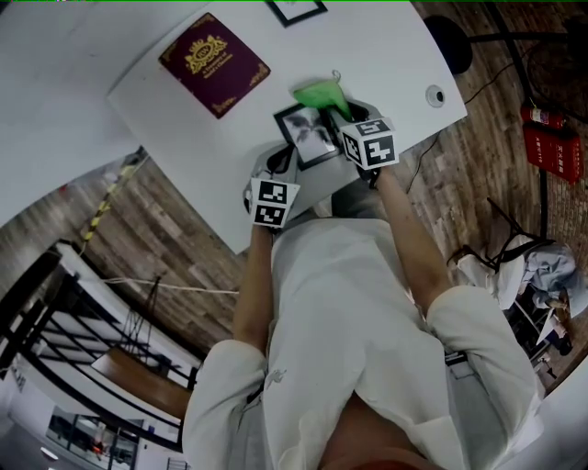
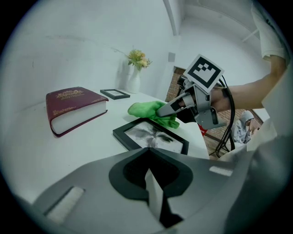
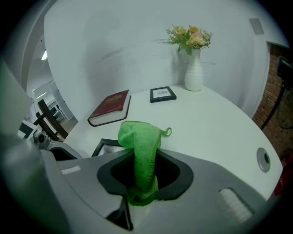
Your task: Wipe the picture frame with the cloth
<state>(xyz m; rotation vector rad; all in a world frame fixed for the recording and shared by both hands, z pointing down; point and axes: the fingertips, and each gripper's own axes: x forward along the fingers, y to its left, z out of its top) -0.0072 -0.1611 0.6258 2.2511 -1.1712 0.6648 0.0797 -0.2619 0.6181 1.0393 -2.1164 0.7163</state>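
Note:
A black picture frame (image 1: 308,136) (image 2: 153,137) (image 3: 106,145) lies flat on the white table (image 1: 386,55), near its front edge. My right gripper (image 1: 333,110) (image 2: 167,109) (image 3: 144,157) is shut on a green cloth (image 1: 322,94) (image 2: 144,109) (image 3: 139,137). The cloth bunches out past the jaws over the frame's far right corner. My left gripper (image 1: 276,167) (image 2: 149,151) has its jaws closed together, with the tips at the frame's near edge. That edge is hidden behind the gripper, so I cannot tell whether the jaws touch it.
A maroon book (image 1: 214,62) (image 2: 75,107) (image 3: 110,106) lies further back on the left. A small black frame (image 1: 296,9) (image 3: 162,94) and a white vase of flowers (image 3: 193,73) (image 2: 135,77) stand near the wall. A cable hole (image 1: 435,95) sits by the table's right edge.

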